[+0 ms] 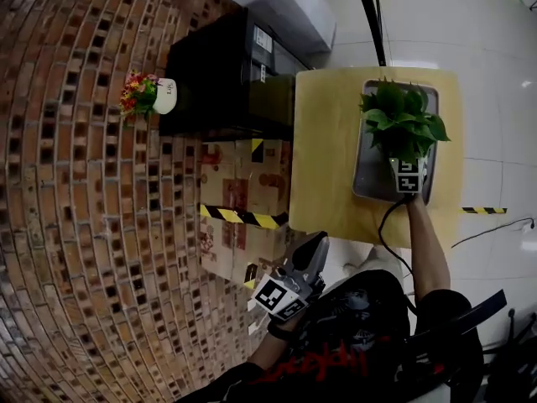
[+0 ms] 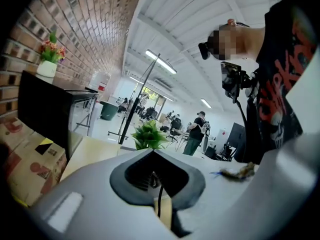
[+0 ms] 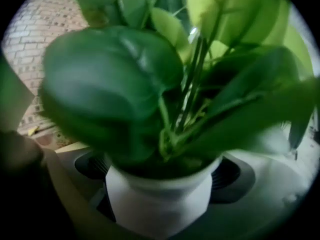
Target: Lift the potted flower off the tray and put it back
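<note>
Now at the right gripper (image 1: 407, 168): its jaws are pressed on the white pot (image 3: 160, 199) of the potted flower (image 1: 401, 124), one dark pad on each side of the pot wall, below the rim.
Left gripper (image 1: 312, 254): jaws pressed together on nothing, held near the person's body, well apart from the table (image 1: 323, 141).
Place of the plant: over the metal tray (image 1: 369, 175), at the far right of the table. No view shows whether the pot's base rests on the tray or hangs just above it.
Weight: probably light to moderate, since soil fills the small pot. One gripper looks enough.
Stiffness: the pot wall looks rigid and smooth, so likely slippery. A firm, level squeeze suits it.
Fragile parts: the leaves (image 3: 115, 79) and thin stems are soft and crowd the space above the rim. They would crush or tear if pinched.
Best hold: the pot's sides at mid-height, as now, clear of the foliage.
Balance: the broad foliage sits high, so the plant is top-heavy. Keeping it upright should stop soil spilling.
Setting down: the base should go flat on the tray floor, away from the raised rim.
</note>
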Action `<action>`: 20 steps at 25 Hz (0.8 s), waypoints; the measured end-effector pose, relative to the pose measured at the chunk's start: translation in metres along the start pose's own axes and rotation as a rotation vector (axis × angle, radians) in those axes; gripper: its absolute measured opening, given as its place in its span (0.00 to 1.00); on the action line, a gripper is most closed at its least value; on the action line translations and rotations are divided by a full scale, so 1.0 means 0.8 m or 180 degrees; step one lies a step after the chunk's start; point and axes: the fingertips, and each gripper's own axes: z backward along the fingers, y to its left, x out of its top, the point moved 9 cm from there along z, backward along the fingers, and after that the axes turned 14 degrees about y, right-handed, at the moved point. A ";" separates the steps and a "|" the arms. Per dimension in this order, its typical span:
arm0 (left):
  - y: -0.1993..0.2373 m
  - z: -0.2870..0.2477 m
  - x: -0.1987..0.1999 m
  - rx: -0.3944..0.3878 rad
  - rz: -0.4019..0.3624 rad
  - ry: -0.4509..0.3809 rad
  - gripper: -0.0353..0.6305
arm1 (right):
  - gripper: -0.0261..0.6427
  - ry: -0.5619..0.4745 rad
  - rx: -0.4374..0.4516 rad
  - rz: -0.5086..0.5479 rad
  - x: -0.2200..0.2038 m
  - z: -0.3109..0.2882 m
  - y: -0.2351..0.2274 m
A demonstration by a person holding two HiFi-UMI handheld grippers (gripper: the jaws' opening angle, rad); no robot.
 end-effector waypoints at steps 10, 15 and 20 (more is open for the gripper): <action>-0.040 0.091 -0.075 -0.0365 -0.0118 -0.0157 0.06 | 0.83 -0.0130 0.0160 -0.0684 -0.100 0.177 0.067; -0.073 0.180 -0.125 -0.0943 -0.0447 -0.0343 0.06 | 0.17 -0.0779 0.0360 -0.0562 -0.120 0.350 0.192; -0.103 0.255 -0.173 -0.1230 -0.0371 -0.0449 0.06 | 0.04 -0.1071 0.0499 -0.0113 -0.142 0.500 0.318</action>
